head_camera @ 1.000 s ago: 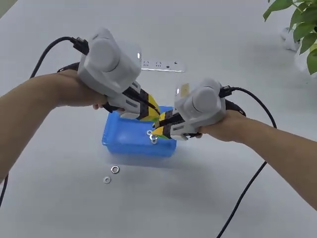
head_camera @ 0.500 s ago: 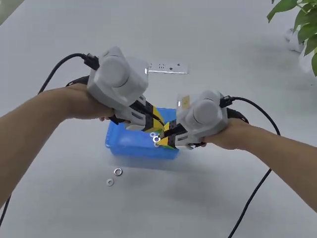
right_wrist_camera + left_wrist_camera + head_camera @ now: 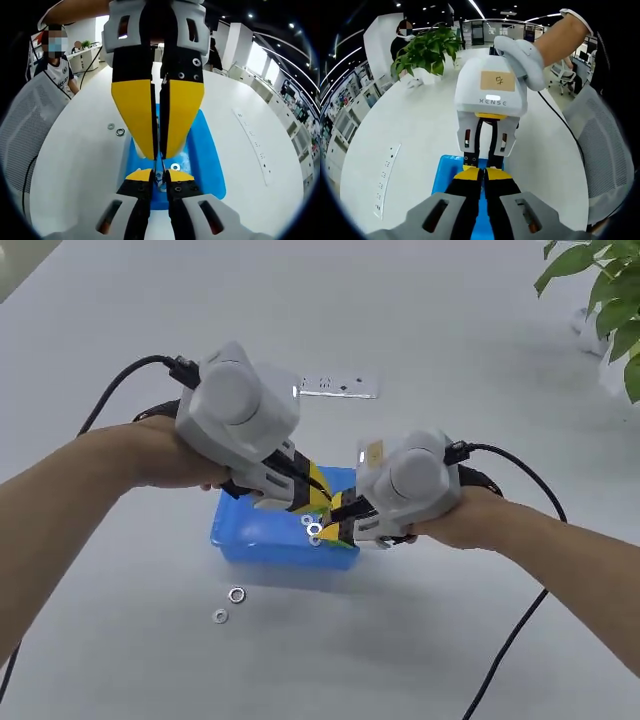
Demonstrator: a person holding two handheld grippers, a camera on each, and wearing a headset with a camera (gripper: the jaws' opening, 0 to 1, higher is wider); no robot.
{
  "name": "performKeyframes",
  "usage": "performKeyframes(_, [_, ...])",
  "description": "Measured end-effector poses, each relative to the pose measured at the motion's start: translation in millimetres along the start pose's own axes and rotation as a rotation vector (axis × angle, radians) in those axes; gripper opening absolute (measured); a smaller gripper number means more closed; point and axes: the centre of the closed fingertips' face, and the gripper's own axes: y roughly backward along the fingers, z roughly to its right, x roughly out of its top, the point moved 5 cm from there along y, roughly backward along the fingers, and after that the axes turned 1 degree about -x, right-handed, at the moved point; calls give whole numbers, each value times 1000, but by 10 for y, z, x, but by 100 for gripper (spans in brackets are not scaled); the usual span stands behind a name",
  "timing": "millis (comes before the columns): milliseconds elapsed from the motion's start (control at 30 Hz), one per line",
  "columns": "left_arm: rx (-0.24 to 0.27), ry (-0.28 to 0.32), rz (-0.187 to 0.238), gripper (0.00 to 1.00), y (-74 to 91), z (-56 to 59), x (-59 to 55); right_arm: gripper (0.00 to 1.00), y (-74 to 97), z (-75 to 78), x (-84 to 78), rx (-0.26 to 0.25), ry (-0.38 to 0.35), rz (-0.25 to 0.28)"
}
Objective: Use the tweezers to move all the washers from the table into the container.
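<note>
Lowered over container [image 3: 250,536], left gripper [image 3: 322,500] pinches down-pointing tweezers [image 3: 160,166]; right gripper [image 3: 333,531] pressed together.

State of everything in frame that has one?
left tongs: shut on tweezers, above container
right tongs: shut, tips by the tweezers
tweezers: clamped, tip pointing down into container
container: open-topped, washers inside
table washers: two, loose, apart from container, not yet moved

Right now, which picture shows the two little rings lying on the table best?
The head view: the two washers lie in the open on the table, near the blue container, nothing covering them. The right gripper view catches them too, smaller, off beside the container.
</note>
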Motion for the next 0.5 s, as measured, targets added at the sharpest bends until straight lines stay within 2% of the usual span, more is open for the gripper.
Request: performKeyframes(500, [21, -22, 1, 5, 229, 98, 165, 12, 178, -62, 224, -33, 18, 34])
